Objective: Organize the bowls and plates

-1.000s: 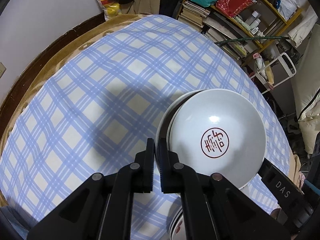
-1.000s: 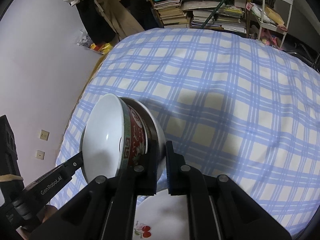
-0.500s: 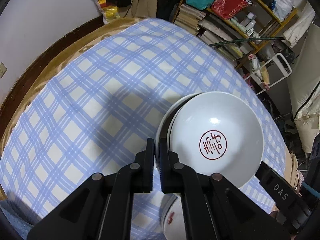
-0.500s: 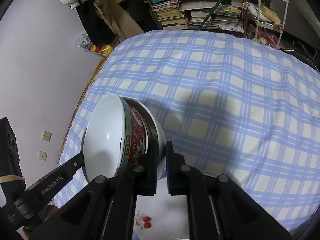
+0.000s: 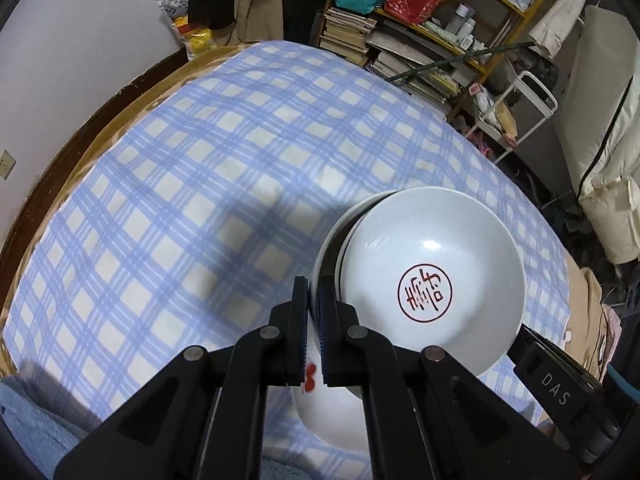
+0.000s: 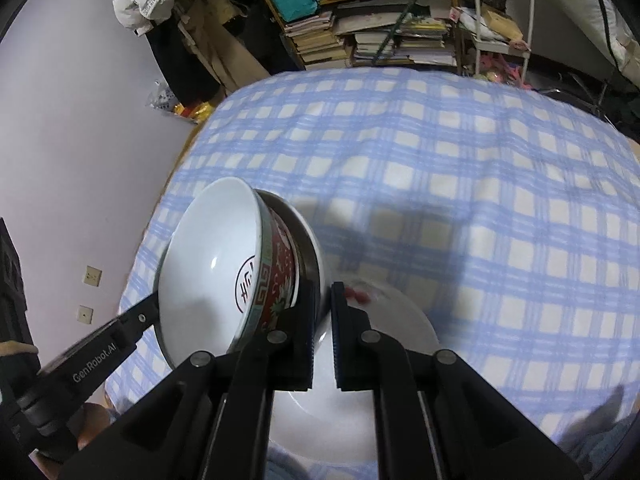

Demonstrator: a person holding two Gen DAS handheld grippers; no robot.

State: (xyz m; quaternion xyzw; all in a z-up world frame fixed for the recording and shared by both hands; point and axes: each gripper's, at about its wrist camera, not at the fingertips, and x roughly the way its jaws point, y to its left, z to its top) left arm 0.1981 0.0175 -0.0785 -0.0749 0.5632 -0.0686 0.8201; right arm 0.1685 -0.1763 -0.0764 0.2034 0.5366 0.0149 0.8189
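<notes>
A stack of nested bowls is held tilted above the blue checked cloth [image 5: 200,184]. The inner bowl [image 5: 432,280] is white with a red seal mark; its outside is red patterned [image 6: 276,272]. My left gripper [image 5: 314,300] is shut on the stack's left rim. My right gripper [image 6: 325,312] is shut on the outer bowl's rim [image 6: 316,252] from the other side. A white plate with red cherries [image 6: 376,344] lies on the cloth under the stack and also shows in the left wrist view [image 5: 320,408].
The cloth covers a bed-like surface with a brown edge [image 5: 52,168]. Shelves of books and bags [image 5: 400,20] stand at the far side. A white wire cart [image 6: 500,12] stands at the far right. A wall [image 6: 80,120] lies to the left.
Both grippers have lifted and drawn back with the bowl stack. The cherry plate beneath it has come more into view.
</notes>
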